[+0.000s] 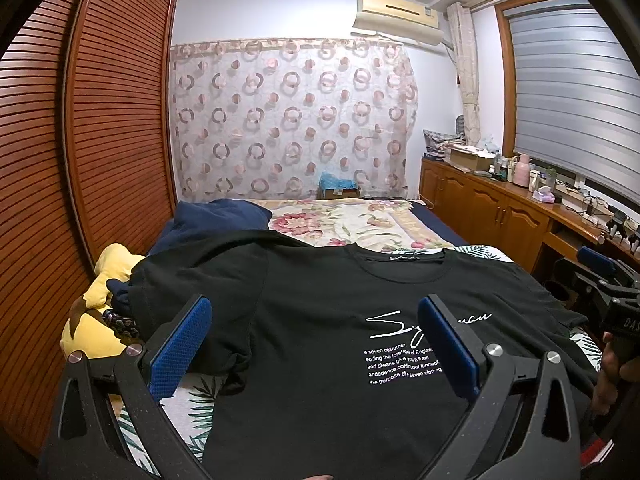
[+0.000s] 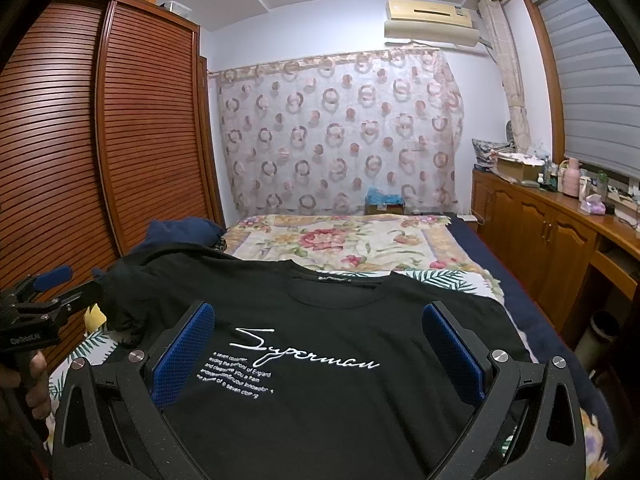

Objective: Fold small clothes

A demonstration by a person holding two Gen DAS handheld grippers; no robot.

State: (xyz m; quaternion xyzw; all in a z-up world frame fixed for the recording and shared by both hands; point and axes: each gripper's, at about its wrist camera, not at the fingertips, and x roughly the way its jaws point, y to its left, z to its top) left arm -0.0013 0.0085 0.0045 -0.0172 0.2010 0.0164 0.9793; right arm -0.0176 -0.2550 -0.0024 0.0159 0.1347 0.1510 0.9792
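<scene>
A black T-shirt with white script lettering lies face up and spread on the bed, collar pointing away; it also shows in the right wrist view. My left gripper is open and empty, its blue pads wide apart above the shirt's left half. My right gripper is open and empty above the chest print. The right gripper also shows at the right edge of the left wrist view, the left gripper at the left edge of the right wrist view.
A yellow plush toy and dark blue clothes lie at the bed's left beside the louvred wardrobe. A floral blanket covers the far bed. A cluttered wooden cabinet runs along the right.
</scene>
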